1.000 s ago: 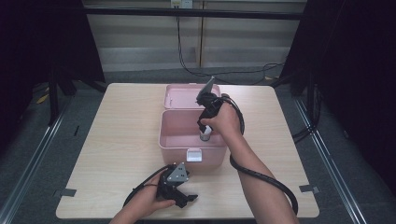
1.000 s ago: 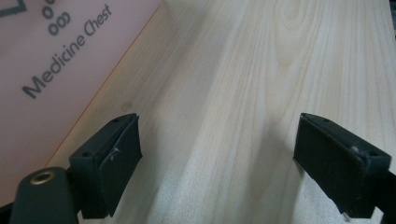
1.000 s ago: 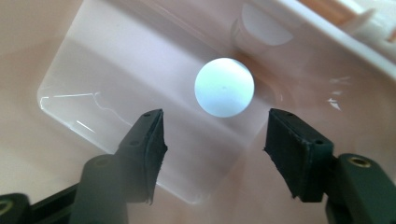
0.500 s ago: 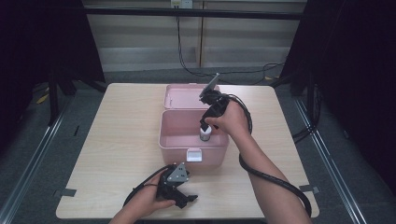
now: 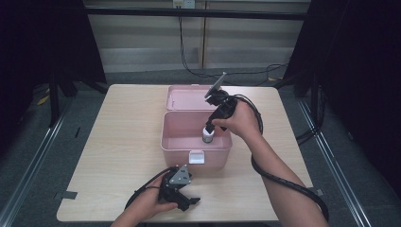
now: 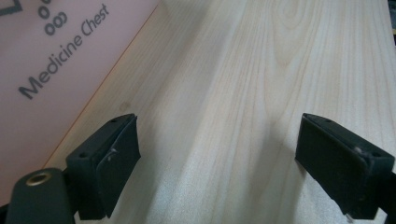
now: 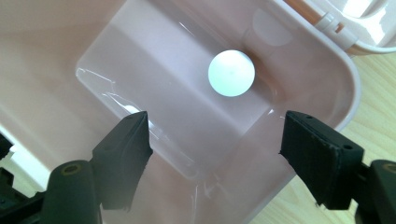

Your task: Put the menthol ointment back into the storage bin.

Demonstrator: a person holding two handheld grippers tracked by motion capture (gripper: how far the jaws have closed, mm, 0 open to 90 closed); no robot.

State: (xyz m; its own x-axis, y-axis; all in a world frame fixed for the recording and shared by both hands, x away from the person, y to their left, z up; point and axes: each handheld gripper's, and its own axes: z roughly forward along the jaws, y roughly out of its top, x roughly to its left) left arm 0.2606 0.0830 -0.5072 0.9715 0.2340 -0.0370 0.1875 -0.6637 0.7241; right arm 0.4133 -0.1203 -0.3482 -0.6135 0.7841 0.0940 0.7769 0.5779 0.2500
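Right claw [image 5: 208,134] of mine hangs over the open pink box [image 5: 172,142], pointing down into it, its jaws spread wide with nothing between them; they have just been opening. Straight below, in the right gripper view, a small bottle with a round white cap [image 7: 231,73] stands upright on the box floor, free of both jaws and near the corner by the hinge. From the high view the bottle [image 5: 207,137] sits toward the right wall of the box, just under my claw tips.

That pink box rests near the middle of the pale wooden surface [image 5: 118,142]. Its lid [image 5: 187,98] lies folded back flat behind it, and a white latch [image 5: 196,157] shows on the front wall facing me. In the left gripper view the side of the box [image 6: 51,70] carries the words "Medicine Chest" in grey.

My left claw [image 5: 189,202] rests low at the near edge of the surface, in front of the box and apart from it, jaws released and wide, only bare wood grain [image 6: 243,116] between them. A black cable [image 5: 283,179] trails from my right claw down along my forearm.
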